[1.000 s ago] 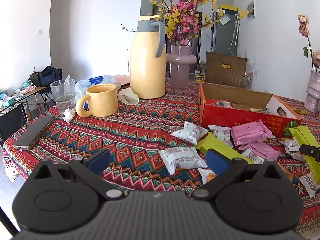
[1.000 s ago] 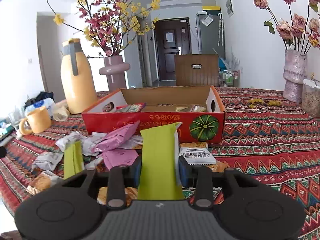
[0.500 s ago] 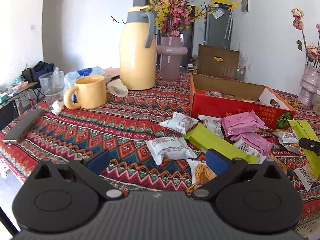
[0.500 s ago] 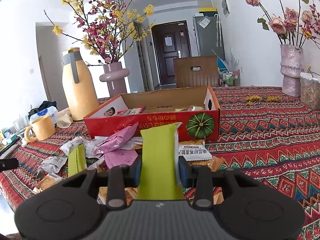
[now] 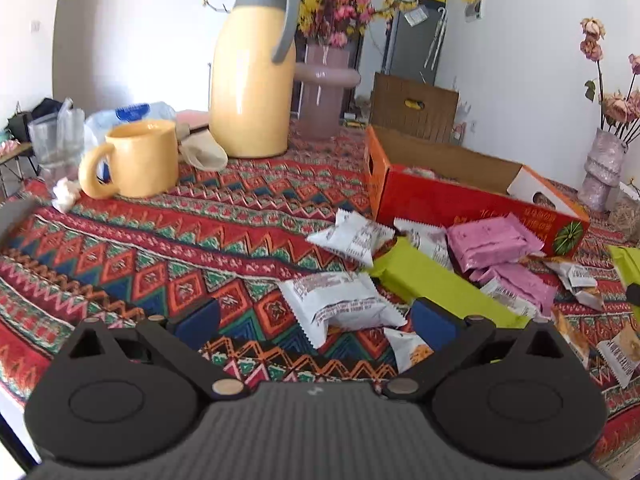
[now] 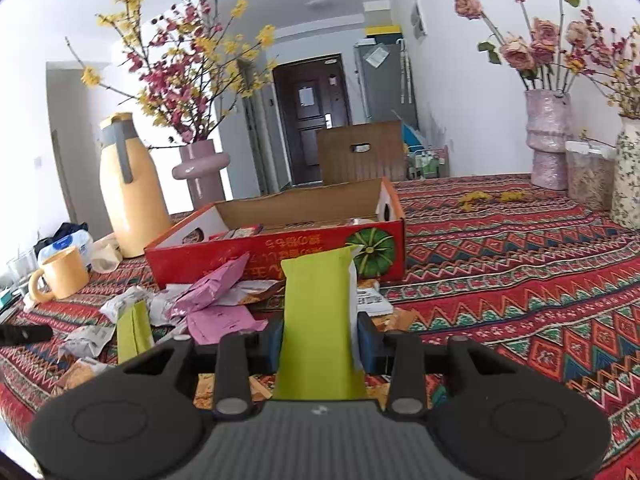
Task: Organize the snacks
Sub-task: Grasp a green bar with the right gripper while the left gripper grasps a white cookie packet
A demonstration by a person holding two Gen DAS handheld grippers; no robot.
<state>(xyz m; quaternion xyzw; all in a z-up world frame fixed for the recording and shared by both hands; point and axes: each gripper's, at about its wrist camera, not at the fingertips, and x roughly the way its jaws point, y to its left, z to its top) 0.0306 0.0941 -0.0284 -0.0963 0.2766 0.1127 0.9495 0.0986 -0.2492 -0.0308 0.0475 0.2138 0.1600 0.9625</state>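
The right claw point(image 6: 318, 338) grips a green snack packet point(image 6: 318, 316) upright, just near of the red cardboard box point(image 6: 276, 252). The left claw point(image 5: 314, 320) hangs wide open (nothing between its pads) over a white snack packet point(image 5: 340, 304) on the patterned tabletop point(image 5: 200, 248).

white walls point(image 6: 460, 92) | dark door point(image 6: 312, 120) | patterned tablecloth point(image 6: 520, 264) | bright daylight

Two green packets point(image 6: 318, 320) show, two pink packets point(image 5: 490, 238), and at least three white packets point(image 5: 340, 302); the heap hides an exact total. One red box point(image 6: 280, 254), one yellow mug point(image 5: 136, 158), one yellow jug point(image 5: 252, 68).
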